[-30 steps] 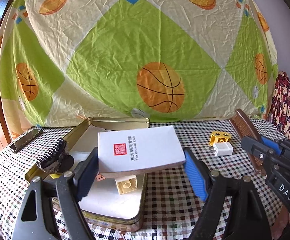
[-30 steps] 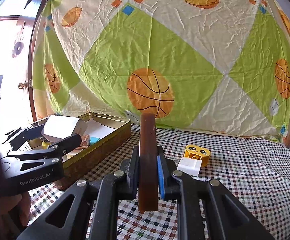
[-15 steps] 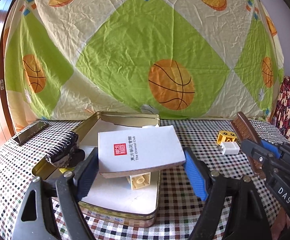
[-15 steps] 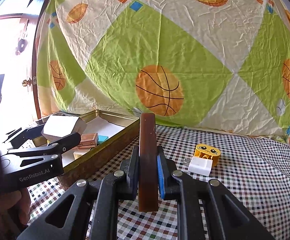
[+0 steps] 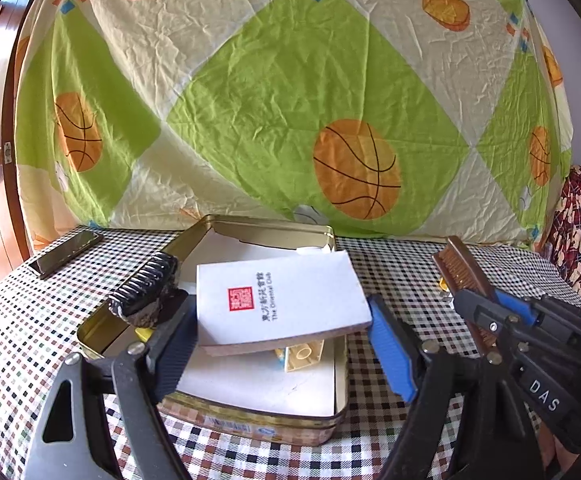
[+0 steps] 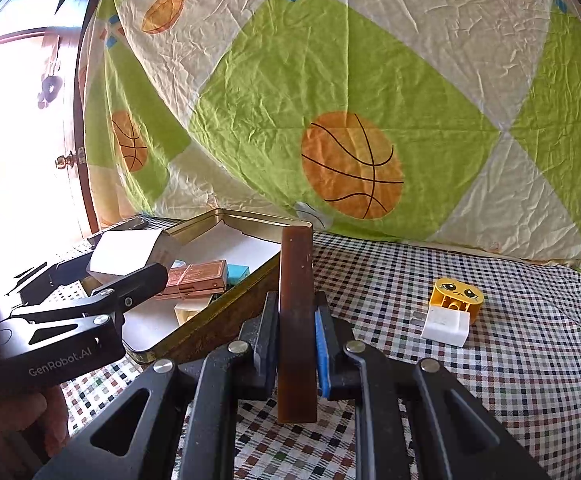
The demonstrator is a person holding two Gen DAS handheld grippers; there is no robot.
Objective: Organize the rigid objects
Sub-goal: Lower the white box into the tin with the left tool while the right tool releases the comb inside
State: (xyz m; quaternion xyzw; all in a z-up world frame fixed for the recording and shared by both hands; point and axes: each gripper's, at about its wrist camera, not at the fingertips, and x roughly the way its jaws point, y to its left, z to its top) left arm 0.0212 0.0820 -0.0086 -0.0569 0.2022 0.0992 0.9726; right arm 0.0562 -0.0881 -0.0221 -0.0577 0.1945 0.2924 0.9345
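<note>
My left gripper (image 5: pixel 282 336) is shut on a white box with a red seal (image 5: pixel 278 300), held flat above the open gold tin (image 5: pixel 258 226). Under the box, a cream brick (image 5: pixel 302 356) lies on the tin's white liner. A black toothed brush (image 5: pixel 142 292) rests on the tin's left rim. My right gripper (image 6: pixel 296 344) is shut on a brown comb (image 6: pixel 296 320), held upright just right of the tin's wall (image 6: pixel 210 328). In the right wrist view the tin also holds a copper-coloured box (image 6: pixel 194 280) and a blue block (image 6: pixel 237 272).
A yellow face brick (image 6: pixel 456 294) and a white plug adapter (image 6: pixel 446 324) lie together on the checked cloth to the right. A dark phone (image 5: pixel 66 250) lies at the table's far left. A basketball-print sheet hangs behind. A wooden door stands at the left.
Both grippers have drifted left, each keeping its grip. The white box now hangs over the tin's middle, and the comb has come closer to the tin's right wall.
</note>
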